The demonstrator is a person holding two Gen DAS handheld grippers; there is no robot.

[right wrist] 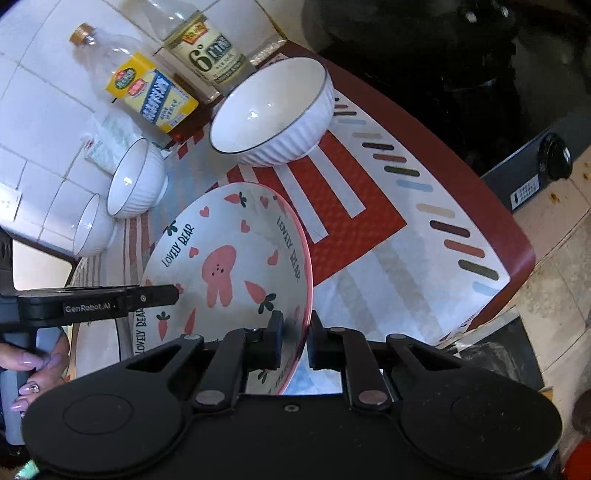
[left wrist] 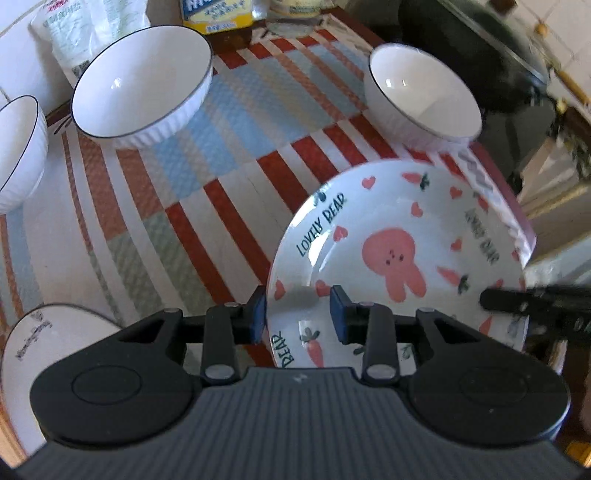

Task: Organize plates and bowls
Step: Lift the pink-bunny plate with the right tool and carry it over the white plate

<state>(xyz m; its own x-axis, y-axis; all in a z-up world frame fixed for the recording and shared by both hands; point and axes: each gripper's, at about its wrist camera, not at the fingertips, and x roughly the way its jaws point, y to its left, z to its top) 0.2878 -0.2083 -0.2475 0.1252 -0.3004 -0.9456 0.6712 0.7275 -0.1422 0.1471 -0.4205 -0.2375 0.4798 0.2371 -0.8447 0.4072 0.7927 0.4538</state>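
Note:
A white plate with a pink bunny and "LOVELY BEAR" print (left wrist: pixel 399 254) (right wrist: pixel 229 266) is held tilted above the striped mat. My left gripper (left wrist: pixel 297 314) straddles its left rim with a wide gap between the fingers. My right gripper (right wrist: pixel 295 338) has its fingers close on either side of the plate's pink right rim and grips it. Three white ribbed bowls with dark rims stand on the mat: a large one (left wrist: pixel 142 86) (right wrist: pixel 271 110), one at the right (left wrist: pixel 421 96), one at the left edge (left wrist: pixel 18 147).
A second white plate (left wrist: pixel 48 354) lies at the lower left. Bottles (right wrist: pixel 207 51), a yellow box (right wrist: pixel 155 92) and a bag (left wrist: pixel 85 26) stand at the tiled wall. A black wok with a glass lid (left wrist: pixel 491 48) sits right of the table's red edge (right wrist: pixel 513 229).

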